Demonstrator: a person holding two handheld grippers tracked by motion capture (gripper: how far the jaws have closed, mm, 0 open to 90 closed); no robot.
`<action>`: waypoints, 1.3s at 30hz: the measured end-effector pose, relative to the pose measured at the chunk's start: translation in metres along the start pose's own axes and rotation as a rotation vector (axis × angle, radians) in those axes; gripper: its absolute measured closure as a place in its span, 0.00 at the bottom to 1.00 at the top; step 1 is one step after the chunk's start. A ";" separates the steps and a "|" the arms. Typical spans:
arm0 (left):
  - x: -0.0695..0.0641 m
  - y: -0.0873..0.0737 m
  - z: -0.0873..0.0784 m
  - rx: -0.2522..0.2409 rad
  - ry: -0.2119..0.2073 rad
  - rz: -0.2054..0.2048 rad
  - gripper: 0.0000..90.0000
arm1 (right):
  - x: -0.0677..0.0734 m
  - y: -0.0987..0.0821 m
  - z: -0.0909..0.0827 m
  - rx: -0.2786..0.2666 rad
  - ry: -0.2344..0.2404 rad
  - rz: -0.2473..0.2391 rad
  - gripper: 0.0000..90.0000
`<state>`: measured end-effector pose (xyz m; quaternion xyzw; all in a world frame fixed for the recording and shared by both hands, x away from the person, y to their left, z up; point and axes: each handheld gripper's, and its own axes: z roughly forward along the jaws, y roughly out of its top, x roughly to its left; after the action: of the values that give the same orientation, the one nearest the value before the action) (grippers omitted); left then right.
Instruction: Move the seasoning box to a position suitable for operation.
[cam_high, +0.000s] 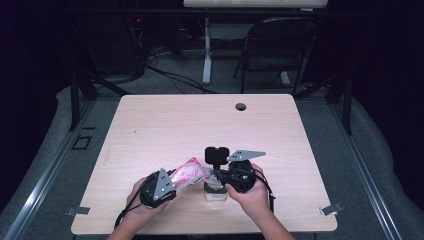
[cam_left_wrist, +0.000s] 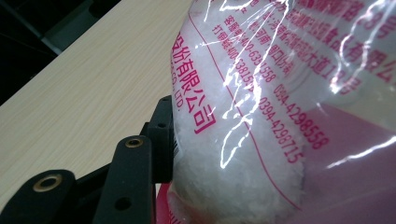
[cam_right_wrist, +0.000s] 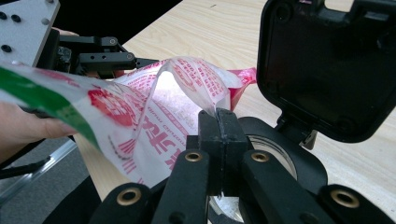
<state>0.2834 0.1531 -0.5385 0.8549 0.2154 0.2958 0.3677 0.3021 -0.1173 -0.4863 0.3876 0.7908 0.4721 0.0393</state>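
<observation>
A clear plastic bag (cam_high: 187, 172) with pink print and white granules inside hangs tilted between both hands near the table's front. My left gripper (cam_high: 172, 180) is shut on its fat lower part; in the left gripper view one black finger (cam_left_wrist: 159, 140) presses into the bag (cam_left_wrist: 243, 140), and the other finger is hidden behind it. My right gripper (cam_high: 216, 175) is shut, pinching the thin film at the mouth of the bag (cam_right_wrist: 154, 112) between its fingertips (cam_right_wrist: 218, 122). Right under it stands a small clear jar (cam_high: 215, 192) with its black flip lid (cam_high: 216, 156) raised.
The light wooden table (cam_high: 200, 120) has a round cable hole (cam_high: 241, 106) near its far edge. Beyond it stand a dark folding chair (cam_high: 280, 45) and a white desk leg (cam_high: 206, 50). Metal clips (cam_high: 331, 209) sit at the front corners.
</observation>
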 end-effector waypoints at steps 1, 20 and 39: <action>0.000 0.000 0.000 0.002 0.001 0.005 0.64 | 0.000 0.000 0.000 0.001 0.000 0.003 1.00; -0.003 0.007 -0.002 0.012 0.084 0.135 0.64 | -0.002 -0.005 -0.001 0.006 0.002 0.009 1.00; 0.000 0.007 -0.002 0.018 0.150 0.159 0.65 | -0.003 -0.002 -0.010 -0.030 0.031 0.013 0.89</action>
<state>0.2834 0.1495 -0.5317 0.8480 0.1762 0.3854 0.3184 0.2987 -0.1269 -0.4836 0.3849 0.7814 0.4902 0.0299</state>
